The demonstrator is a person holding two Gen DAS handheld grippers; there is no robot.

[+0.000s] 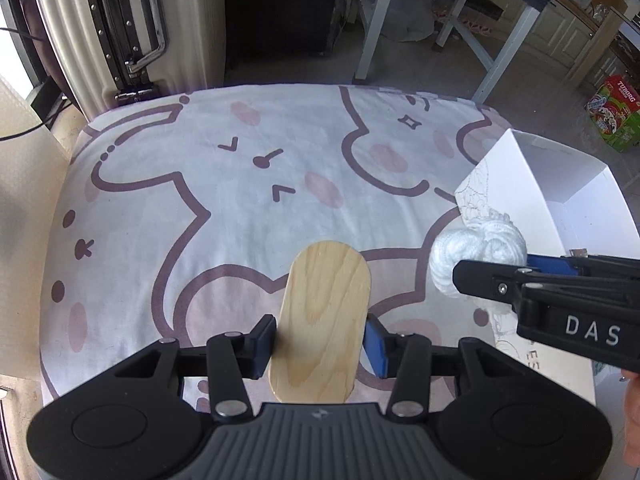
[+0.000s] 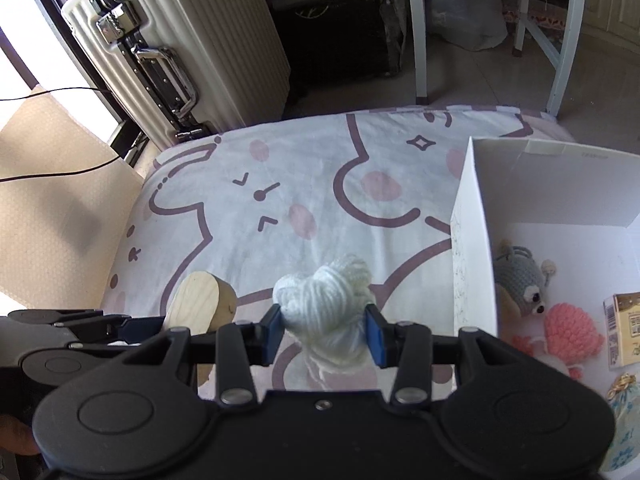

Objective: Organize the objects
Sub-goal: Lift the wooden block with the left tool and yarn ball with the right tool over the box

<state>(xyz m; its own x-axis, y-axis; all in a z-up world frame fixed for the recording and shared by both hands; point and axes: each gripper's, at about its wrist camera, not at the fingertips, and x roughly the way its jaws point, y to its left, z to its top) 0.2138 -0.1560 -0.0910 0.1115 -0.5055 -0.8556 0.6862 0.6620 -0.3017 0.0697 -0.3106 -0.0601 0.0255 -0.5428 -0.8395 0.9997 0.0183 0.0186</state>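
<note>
Left gripper (image 1: pixel 320 340) pinches a rounded wood block (image 1: pixel 322 320) btwn its blue pads, held above the bed (image 1: pixel 224 208) w/ the cartoon-print sheet. Right gripper (image 2: pixel 324 330) is clamped on a ball of white yarn (image 2: pixel 326 304), also off the sheet, just left of the white box (image 2: pixel 474 220). Inside the box: grey crochet mouse (image 2: pixel 520 280), pink crochet piece (image 2: pixel 572 332), small tan carton (image 2: pixel 624 328). Ribbed suitcase (image 2: pixel 192 40) stands beyond the bed's far-left corner.
</note>
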